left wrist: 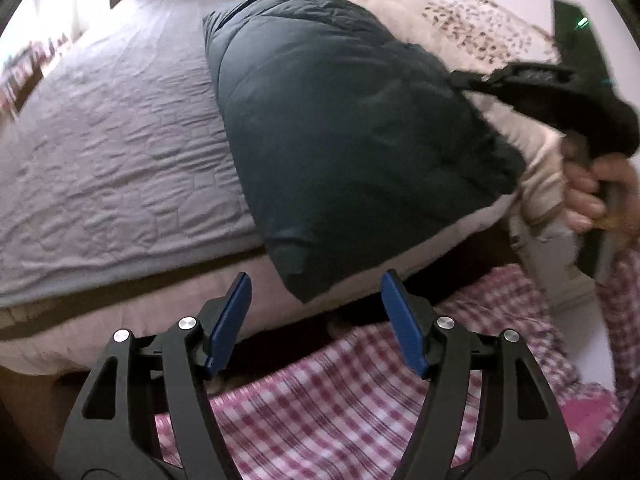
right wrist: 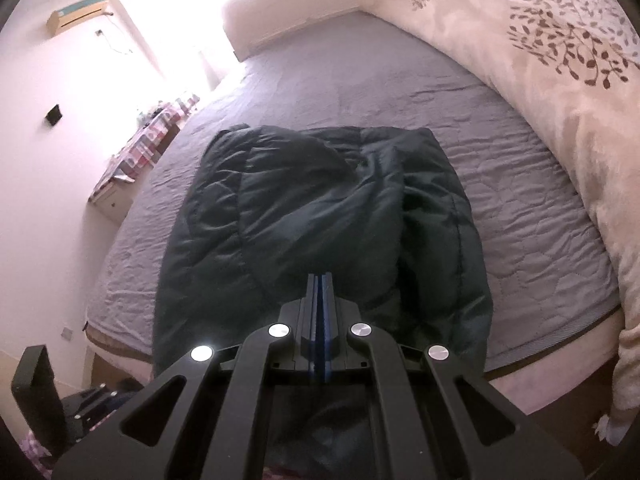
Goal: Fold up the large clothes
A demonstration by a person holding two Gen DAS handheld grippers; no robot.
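Two grippers: left gripper [left wrist: 316,320] hangs off the bed edge, blue pads spread, holding nothing; right gripper [right wrist: 319,312] sits over the jacket's near hem, pads pressed together, no cloth visibly between them.
Jacket: dark puffer jacket [right wrist: 320,216] on the grey quilted bedspread [right wrist: 520,200], hem overhanging.
Hidden: hem under right gripper.
Left view only: person's hand [left wrist: 592,196], blurred.

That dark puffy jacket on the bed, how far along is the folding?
Partly done: the dark puffy jacket lies on the grey quilted bed with its sides folded inward into a long strip. In hand: nothing clearly; the right hand-held gripper is shut above its near end, the left hand-held gripper open and empty. Left: folding it shorter.
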